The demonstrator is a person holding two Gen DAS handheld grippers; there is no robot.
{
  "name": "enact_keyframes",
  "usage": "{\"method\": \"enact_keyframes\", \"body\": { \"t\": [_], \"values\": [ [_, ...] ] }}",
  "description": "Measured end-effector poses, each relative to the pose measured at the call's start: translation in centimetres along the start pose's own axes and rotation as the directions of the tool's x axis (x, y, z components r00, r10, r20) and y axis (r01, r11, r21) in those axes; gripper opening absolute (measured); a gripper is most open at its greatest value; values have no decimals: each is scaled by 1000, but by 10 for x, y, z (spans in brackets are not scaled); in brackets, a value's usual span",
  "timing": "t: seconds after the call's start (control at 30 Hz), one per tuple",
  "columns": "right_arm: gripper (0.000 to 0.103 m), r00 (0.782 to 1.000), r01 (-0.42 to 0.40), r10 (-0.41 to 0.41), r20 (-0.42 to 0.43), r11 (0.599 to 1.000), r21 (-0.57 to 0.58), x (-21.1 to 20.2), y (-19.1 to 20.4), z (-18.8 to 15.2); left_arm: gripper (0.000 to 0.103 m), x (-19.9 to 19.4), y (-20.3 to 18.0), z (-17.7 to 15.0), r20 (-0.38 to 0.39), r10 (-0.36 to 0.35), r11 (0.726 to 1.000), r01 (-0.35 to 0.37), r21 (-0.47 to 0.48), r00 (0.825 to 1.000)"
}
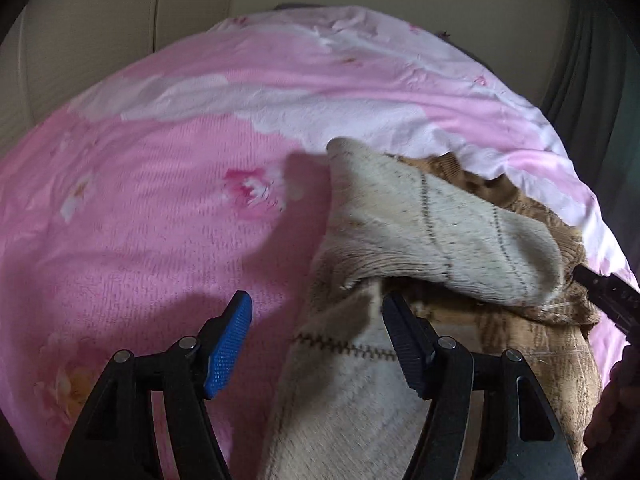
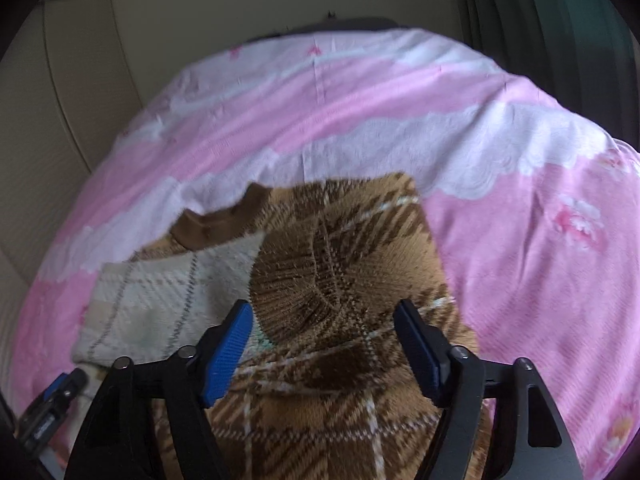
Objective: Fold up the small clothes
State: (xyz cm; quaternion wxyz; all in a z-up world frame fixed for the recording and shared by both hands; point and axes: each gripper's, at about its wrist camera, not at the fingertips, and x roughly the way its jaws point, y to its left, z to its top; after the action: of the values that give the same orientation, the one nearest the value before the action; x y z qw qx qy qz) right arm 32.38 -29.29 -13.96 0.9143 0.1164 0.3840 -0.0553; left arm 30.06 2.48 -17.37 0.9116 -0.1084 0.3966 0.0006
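Lying on the pink bed [image 1: 160, 240], the brown and cream sweater [image 2: 344, 248] looks partly folded, with more folds left, while the left claw [image 1: 316, 320] and right claw [image 2: 324, 324] both gape wide, holding nothing.

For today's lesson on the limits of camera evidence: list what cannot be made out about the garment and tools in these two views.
1. The brown plaid sweater: its lower part is cut off by the bottom edge in both views.
2. What lies beneath the cream folded-over flap, left wrist view: hidden by the flap itself.
3. The right tool, left wrist view: cut off at the right edge.
4. The pink bedsheet print: blurred.
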Motion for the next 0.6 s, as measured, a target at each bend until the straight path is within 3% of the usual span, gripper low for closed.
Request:
{"method": "enact_keyframes", "body": {
  "t": [0.13,0.2,0.27,0.33,0.37,0.43,0.5,0.6],
  "values": [
    [68,1000,-4,5,-22,999,42,17,-2,1,67,10,-5,7,-11,18,1000,-18,21,1000],
    [58,1000,-5,6,-26,999,51,22,-3,2,67,16,-5,10,-25,23,1000,-22,22,999],
    [13,999,-19,21,-27,998,58,24,-4,3,68,20,-3,13,-32,23,1000,-23,5,999],
    [10,1000,4,-4,1,998,70,16,-9,2,68,19,-1,13,-27,21,1000,-22,-6,999],
    [1,998,55,-55,12,997,62,11,-10,1,69,19,0,12,-20,28,1000,-28,-7,999],
    [1,994,101,-103,35,993,62,4,-16,-3,69,16,0,10,-7,37,999,-37,-10,999],
    [1,996,86,-88,24,993,81,3,-24,-6,69,10,-1,7,17,47,999,-47,-9,999],
    [1,1000,-28,28,-4,993,119,4,-31,-11,68,4,-3,5,35,51,999,-51,-5,998]
  ]
}}
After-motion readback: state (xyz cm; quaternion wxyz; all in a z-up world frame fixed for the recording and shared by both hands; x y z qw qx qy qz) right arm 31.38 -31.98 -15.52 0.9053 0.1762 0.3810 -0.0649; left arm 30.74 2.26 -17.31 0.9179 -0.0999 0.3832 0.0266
